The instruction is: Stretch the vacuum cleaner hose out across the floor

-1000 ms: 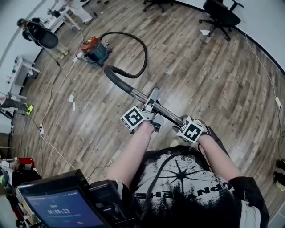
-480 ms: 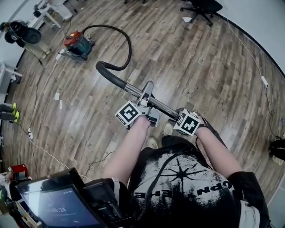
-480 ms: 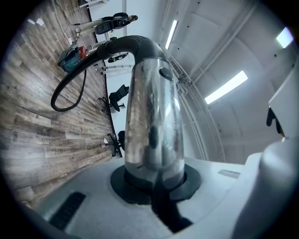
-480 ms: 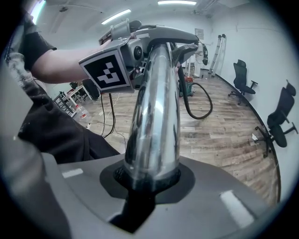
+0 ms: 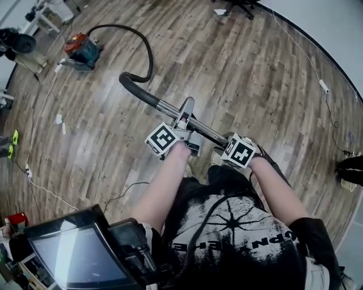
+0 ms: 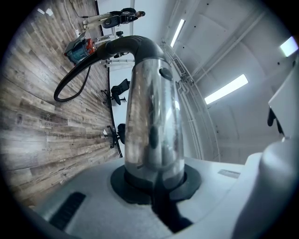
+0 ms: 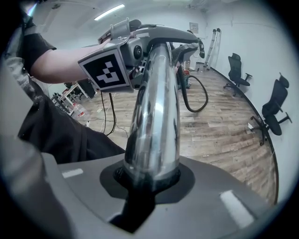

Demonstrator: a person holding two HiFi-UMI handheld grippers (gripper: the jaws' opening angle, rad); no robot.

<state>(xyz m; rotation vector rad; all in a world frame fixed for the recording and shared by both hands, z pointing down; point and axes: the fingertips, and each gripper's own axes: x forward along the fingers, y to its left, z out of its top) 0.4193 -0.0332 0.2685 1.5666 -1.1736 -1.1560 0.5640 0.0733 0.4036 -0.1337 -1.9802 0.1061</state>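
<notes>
Both clamped on chrome wand (image 5: 170, 109), left hand-held gripper (image 5: 185, 109), right hand-held gripper (image 5: 227, 144), canister (image 5: 82, 50) farther off than before

The lower end of the wand (image 5: 168, 108) is hidden behind the right claw (image 5: 228, 145). 1 office chair (image 5: 243, 7) is cut by the top edge. The screen (image 5: 74, 257) glares, unreadable.

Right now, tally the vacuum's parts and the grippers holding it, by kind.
Teal-and-red vacuum cleaner canister: 1
Black flexible hose: 1
Shiny metal wand tube: 1
Grippers shut on that tube: 2, left gripper and right gripper
Total: 5
</notes>
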